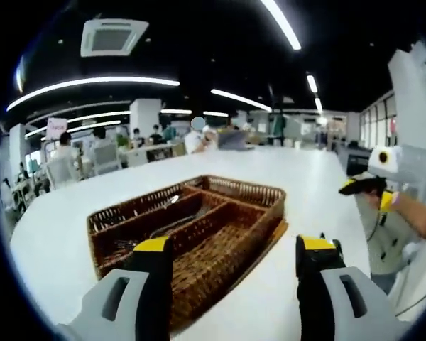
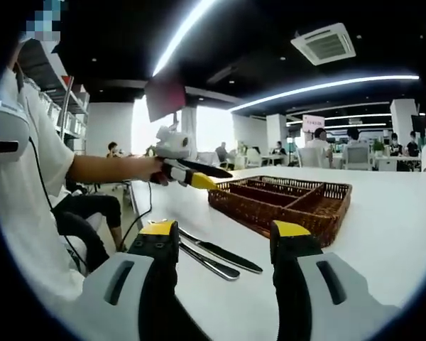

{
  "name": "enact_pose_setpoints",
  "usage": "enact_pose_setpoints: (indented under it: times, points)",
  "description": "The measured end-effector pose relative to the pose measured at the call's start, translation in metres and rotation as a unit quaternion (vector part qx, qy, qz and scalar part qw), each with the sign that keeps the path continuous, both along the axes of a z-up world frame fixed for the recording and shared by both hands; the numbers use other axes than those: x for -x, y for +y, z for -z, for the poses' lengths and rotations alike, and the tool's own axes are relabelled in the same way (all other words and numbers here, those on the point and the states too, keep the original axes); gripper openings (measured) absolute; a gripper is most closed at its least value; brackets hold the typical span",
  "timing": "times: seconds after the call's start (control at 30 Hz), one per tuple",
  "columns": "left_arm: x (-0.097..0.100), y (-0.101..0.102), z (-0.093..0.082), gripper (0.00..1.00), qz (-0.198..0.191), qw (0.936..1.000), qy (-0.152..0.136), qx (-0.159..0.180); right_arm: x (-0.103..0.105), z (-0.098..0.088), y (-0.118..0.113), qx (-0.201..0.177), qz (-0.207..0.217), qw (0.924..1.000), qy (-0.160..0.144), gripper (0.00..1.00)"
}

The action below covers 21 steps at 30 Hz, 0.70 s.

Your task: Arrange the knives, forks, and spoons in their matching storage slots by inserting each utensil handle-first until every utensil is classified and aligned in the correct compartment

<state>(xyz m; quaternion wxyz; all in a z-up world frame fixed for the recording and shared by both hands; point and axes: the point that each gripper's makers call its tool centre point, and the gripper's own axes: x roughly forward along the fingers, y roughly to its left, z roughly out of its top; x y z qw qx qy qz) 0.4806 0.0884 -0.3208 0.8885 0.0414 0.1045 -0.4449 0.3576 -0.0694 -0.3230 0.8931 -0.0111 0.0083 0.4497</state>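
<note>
The left gripper [image 1: 233, 257] is hovering above the near edge of the wicker tray [image 1: 263, 193], its two yellow-tipped jaws standing wide apart and holding nothing. The tray is sitting on a white table [image 1: 71, 213] and is divided into long compartments. Dark utensils [image 1: 172, 226] are lying along the middle compartment; their type cannot be determined at this size. The compartment closest to the jaws is showing bare weave. At the right edge of the left gripper view, the right gripper [image 1: 360, 185] is coming into sight, held by a hand [image 1: 380, 200].

In the right gripper view, the right gripper [image 2: 224, 240] is hanging released over the table [image 2: 390, 227], jaws spread and gripping nothing. Two knives [image 2: 216, 256] are lying on the table just beyond the jaws, side by side, well apart from the tray [image 2: 298, 206], which is standing farther back and to the right. The left gripper [image 2: 192, 174] is entering this view from the left, held out by a person's arm [image 2: 106, 169] near the tray's corner; whether its jaws are parted cannot be told from this angle. A cable [image 2: 138, 213] is trailing down below that arm.

People are sitting at tables in the background.
</note>
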Motion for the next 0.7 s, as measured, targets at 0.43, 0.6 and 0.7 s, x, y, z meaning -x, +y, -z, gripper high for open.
enact_pose_setpoints:
  times: [0.43, 0.6, 0.7]
  points:
    - [0.016, 0.012, 0.002, 0.69, -0.024, 0.9996, -0.014, 0.002, -0.001, 0.003, 0.006, 0.005, -0.009, 0.9999, 0.003, 0.54]
    - [0.023, 0.015, 0.002, 0.69, -0.030, 0.9995, -0.012, 0.007, 0.000, 0.003, 0.011, 0.007, -0.016, 0.9998, 0.003, 0.54]
    - [0.025, 0.018, 0.001, 0.69, -0.034, 0.9993, -0.011, 0.013, 0.001, 0.004, 0.015, 0.006, -0.021, 0.9997, 0.006, 0.54]
